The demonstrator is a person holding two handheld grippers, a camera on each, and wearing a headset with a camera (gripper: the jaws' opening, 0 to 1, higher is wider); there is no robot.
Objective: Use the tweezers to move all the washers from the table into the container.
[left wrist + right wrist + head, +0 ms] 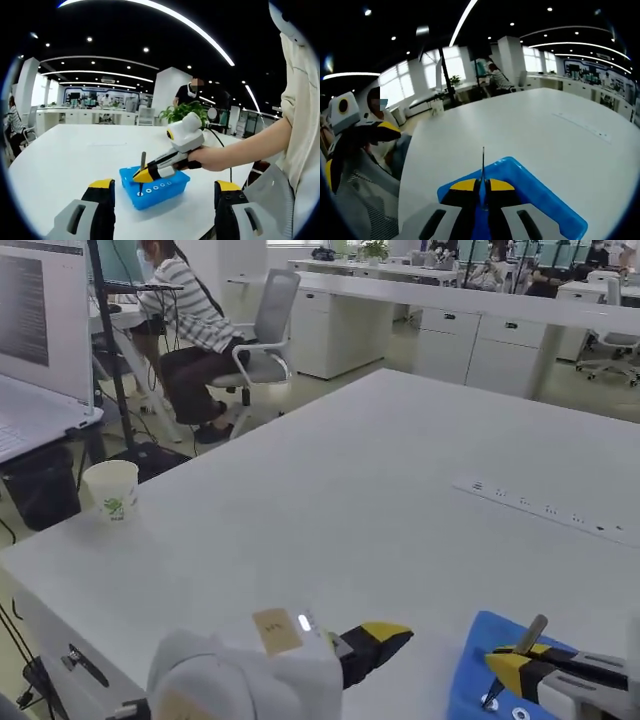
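Table (400,470): white, office
R claw (482,186): clenched on tweezers (482,165) over tray (550,205)
L claw (165,185): released
Risk: we fear tweezers twist in grip

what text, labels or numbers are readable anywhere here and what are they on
No text can be read.
Grey laptop screen: lines of text, too blurred.
White paper cup: green print, too small.
Tan sticker on the left hand-held gripper: blurred.
White power strip: dark marks, too small.
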